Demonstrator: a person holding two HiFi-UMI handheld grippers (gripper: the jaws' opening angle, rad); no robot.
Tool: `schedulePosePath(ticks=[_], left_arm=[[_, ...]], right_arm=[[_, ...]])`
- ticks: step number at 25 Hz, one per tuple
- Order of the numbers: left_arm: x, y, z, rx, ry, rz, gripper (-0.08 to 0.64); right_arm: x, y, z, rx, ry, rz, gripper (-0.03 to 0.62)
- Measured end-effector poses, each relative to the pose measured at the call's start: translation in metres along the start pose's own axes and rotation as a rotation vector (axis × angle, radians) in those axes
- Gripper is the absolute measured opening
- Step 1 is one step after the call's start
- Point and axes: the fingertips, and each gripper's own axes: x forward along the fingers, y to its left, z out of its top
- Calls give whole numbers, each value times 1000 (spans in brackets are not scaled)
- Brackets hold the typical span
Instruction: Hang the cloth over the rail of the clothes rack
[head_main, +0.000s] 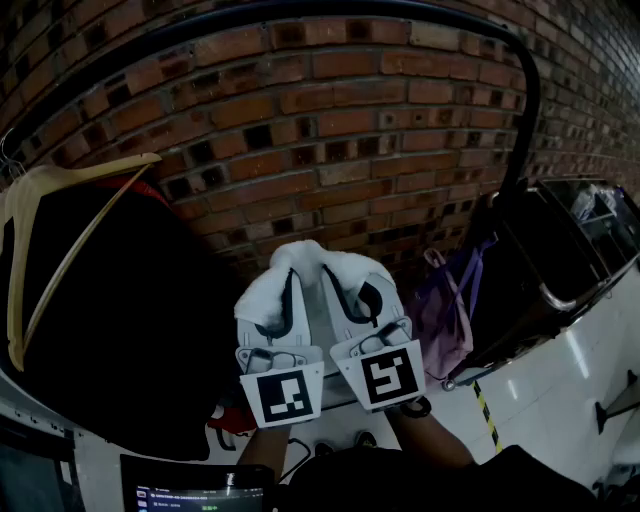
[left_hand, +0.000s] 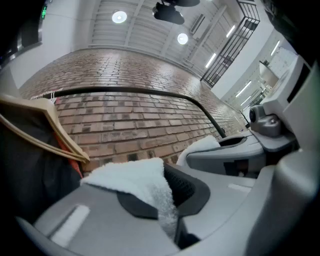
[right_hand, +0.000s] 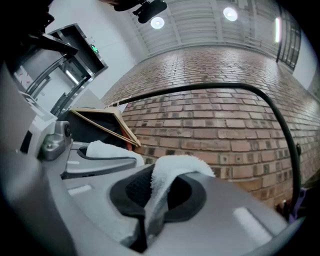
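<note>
A white fluffy cloth is held up between both grippers, below the black rail of the clothes rack that arcs across the top of the head view. My left gripper is shut on the cloth's left part. Close beside it, my right gripper is shut on the cloth's right part. In both gripper views the rail runs in front of the brick wall, higher than the jaws.
A black garment on a wooden hanger hangs at the left of the rail. The rail's right post bends down beside a purple bag and a dark bin. A brick wall stands close behind.
</note>
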Motion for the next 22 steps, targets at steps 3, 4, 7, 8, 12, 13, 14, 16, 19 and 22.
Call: schedulePosePath(ticks=[3,4,7,8,12,13,14,16,19,22], left_arm=[[-8,8,37,213,-62,-70,15],[-12,14,51,276,-79,-87,15],[-19,44,107,420,-158,-82,15],[-19,54,131,461,-204,-62,15],[-15,79,216,620,-366,-5,15],[-13,82,232,653,-390,3,15],[-11,85,247,687,-413,12,15],[-5,89,275,749,-463,33,15],[12,103,314,809,-536,60,15],[41,139,343,757,-497,119,15]], right_arm=[[-11,-7,33,-161,-33,41,34],[-16,-11,46,-241,-32,54,34],[-24,-26,101,-461,-82,52,34],[-23,-30,126,-530,-129,43,34],[-16,-32,210,-729,-291,27,34],[-14,-31,225,-752,-314,28,34],[-11,-30,240,-772,-337,29,34],[-3,-30,270,-813,-388,31,34],[15,-35,313,-880,-452,20,34],[32,-44,357,-944,-502,-14,34]])
